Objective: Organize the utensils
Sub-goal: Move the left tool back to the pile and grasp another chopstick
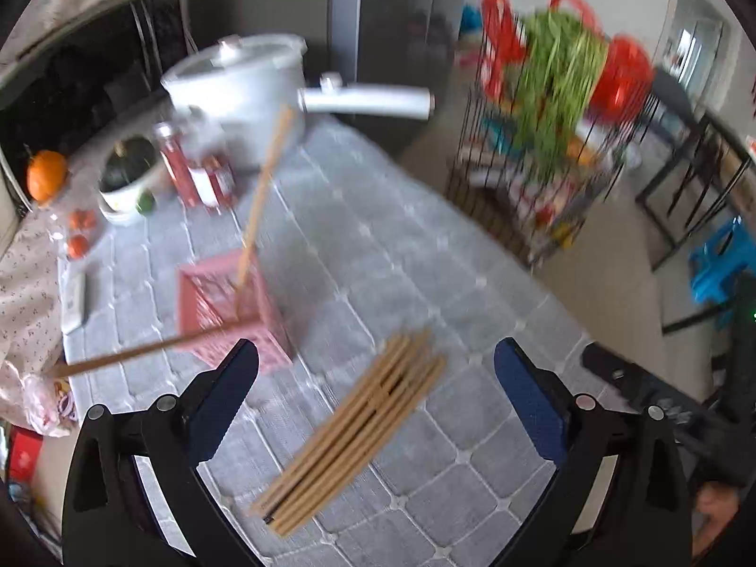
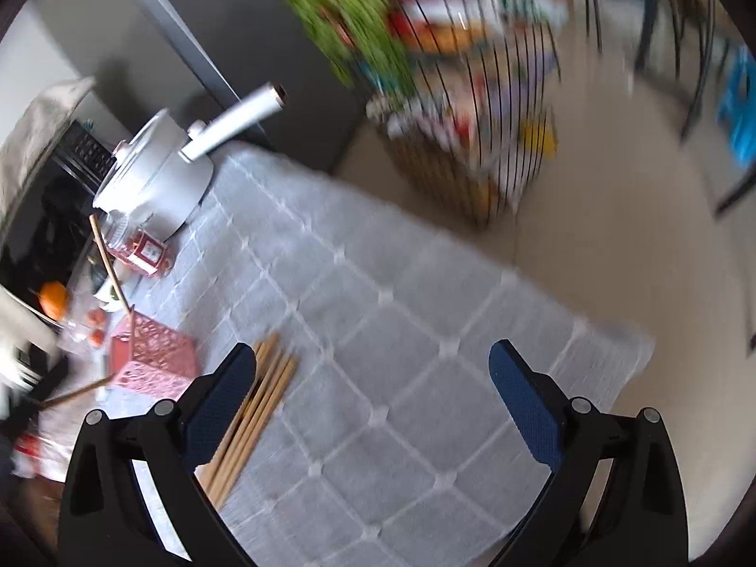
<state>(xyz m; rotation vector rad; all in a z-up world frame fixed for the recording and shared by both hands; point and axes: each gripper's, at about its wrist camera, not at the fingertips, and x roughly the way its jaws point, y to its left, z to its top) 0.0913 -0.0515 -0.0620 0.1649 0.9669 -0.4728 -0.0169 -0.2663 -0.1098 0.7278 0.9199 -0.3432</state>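
A bundle of wooden chopsticks lies on the grey checked tablecloth, between and just ahead of my open left gripper. A pink mesh utensil holder stands beyond the left finger, with one chopstick standing in it and another leaning out to the left. In the right wrist view my right gripper is open and empty above the cloth; the chopstick bundle lies by its left finger, the pink holder further left.
A white lidded pot with a long handle, red-labelled jars, a bowl and an orange stand at the table's far end. A wire rack with greens and a blue stool stand on the floor to the right.
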